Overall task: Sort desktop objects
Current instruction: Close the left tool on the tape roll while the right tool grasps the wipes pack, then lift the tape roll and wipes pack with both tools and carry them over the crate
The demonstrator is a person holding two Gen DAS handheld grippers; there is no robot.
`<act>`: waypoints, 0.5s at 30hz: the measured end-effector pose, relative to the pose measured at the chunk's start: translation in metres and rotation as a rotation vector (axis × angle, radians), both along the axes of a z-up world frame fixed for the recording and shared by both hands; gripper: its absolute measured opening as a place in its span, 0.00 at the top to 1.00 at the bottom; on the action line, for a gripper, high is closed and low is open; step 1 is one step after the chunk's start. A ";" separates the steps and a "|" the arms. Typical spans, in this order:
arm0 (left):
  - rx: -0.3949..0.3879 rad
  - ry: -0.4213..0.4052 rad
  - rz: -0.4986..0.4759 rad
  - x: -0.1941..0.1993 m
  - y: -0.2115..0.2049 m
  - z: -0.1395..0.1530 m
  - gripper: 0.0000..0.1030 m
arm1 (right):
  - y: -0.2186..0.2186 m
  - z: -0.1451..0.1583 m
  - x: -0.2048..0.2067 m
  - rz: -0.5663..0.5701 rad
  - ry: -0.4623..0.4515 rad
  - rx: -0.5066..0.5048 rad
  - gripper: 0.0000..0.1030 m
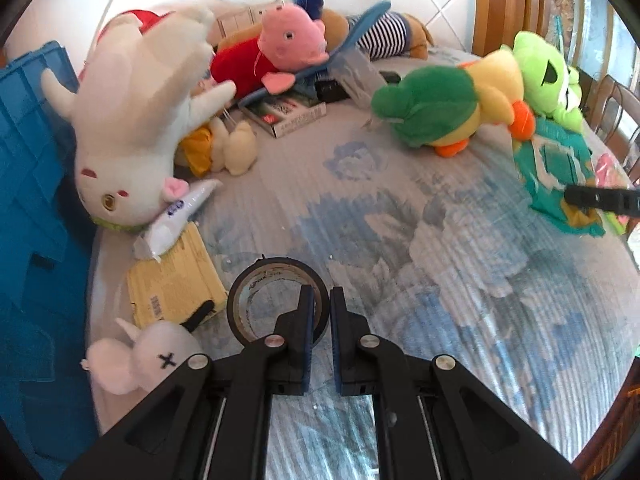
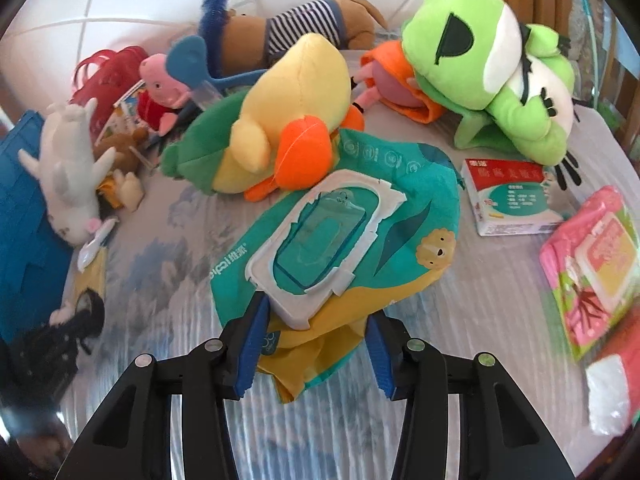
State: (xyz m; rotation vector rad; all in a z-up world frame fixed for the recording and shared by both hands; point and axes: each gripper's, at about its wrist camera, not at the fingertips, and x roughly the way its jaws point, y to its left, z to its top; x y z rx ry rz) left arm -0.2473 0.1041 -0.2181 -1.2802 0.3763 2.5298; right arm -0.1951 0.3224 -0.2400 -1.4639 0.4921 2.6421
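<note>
Floral tablecloth (image 1: 420,240) under clutter; left gripper (image 1: 321,300) pinched on tape roll (image 1: 276,280) wall, roll ahead-left of its tips; right gripper (image 2: 316,320) clamps wipes pack (image 2: 340,232) end, pack ahead.

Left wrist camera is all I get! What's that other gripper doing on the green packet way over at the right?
Observer: The right gripper is clamped on the teal wipes pack, pinching its yellow end.
Operator: My left gripper has the tape roll. Anything near the frog?
Observer: Beside the frog plush lies a red-and-white box.
Operator: Any more wipes?
Observer: Yes, a pink wipes pack lies right of that box.
</note>
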 end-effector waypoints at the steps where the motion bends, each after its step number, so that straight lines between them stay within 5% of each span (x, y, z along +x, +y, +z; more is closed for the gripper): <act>1: 0.001 0.010 0.002 0.003 -0.001 0.005 0.93 | -0.002 0.003 0.006 0.005 0.002 -0.004 0.56; 8: 0.004 0.060 0.005 0.021 0.000 0.038 0.93 | 0.041 0.051 0.027 0.059 0.033 -0.011 0.56; 15: 0.025 0.154 0.023 0.047 -0.004 0.095 0.93 | 0.026 0.100 0.033 0.136 0.125 -0.038 0.56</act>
